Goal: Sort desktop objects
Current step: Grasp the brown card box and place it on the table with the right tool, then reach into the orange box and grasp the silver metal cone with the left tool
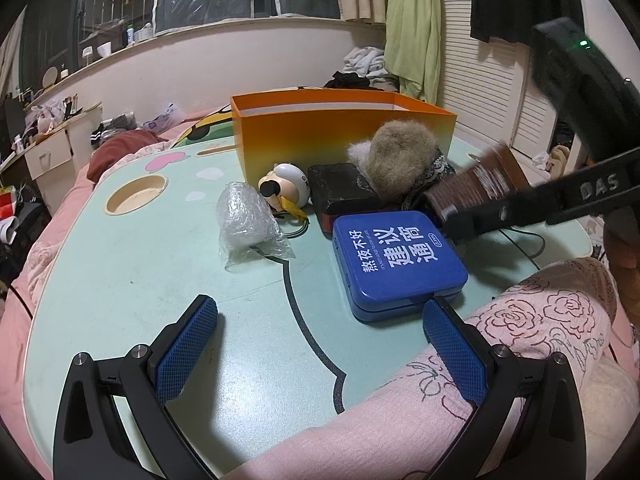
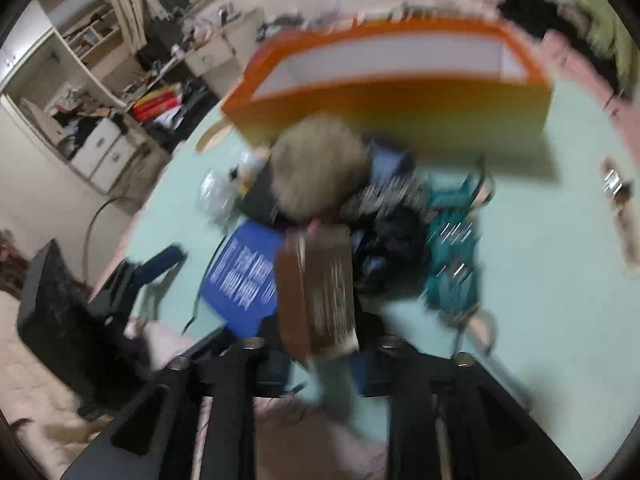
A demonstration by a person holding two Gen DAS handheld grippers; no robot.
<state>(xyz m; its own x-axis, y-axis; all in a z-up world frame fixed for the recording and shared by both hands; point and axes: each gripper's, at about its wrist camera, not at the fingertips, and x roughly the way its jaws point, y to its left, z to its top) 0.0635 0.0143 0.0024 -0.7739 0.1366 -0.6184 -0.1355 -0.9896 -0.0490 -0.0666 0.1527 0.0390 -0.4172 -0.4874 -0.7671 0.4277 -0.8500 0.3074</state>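
My left gripper [image 1: 320, 332] is open and empty, low over the pale green table [image 1: 132, 280], just in front of a blue tin [image 1: 398, 262] with white lettering. My right gripper [image 2: 316, 340] is shut on a brown box [image 2: 320, 280] and holds it above the pile; it also shows in the left wrist view [image 1: 472, 190]. Behind stands an open orange box [image 1: 340, 136], seen too in the right wrist view [image 2: 400, 92]. A furry ball [image 1: 400, 160], a black block [image 1: 340, 190], a white toy [image 1: 286, 186] and a bubble-wrap bundle [image 1: 246, 220] lie between. The right wrist view is blurred.
A teal item [image 2: 452, 252] and a dark patterned cloth [image 2: 384, 240] lie right of the pile. A pink flowered quilt [image 1: 520, 340] laps the table's near right edge. A round hole [image 1: 136, 194] is in the table's left side. Bed and shelves surround.
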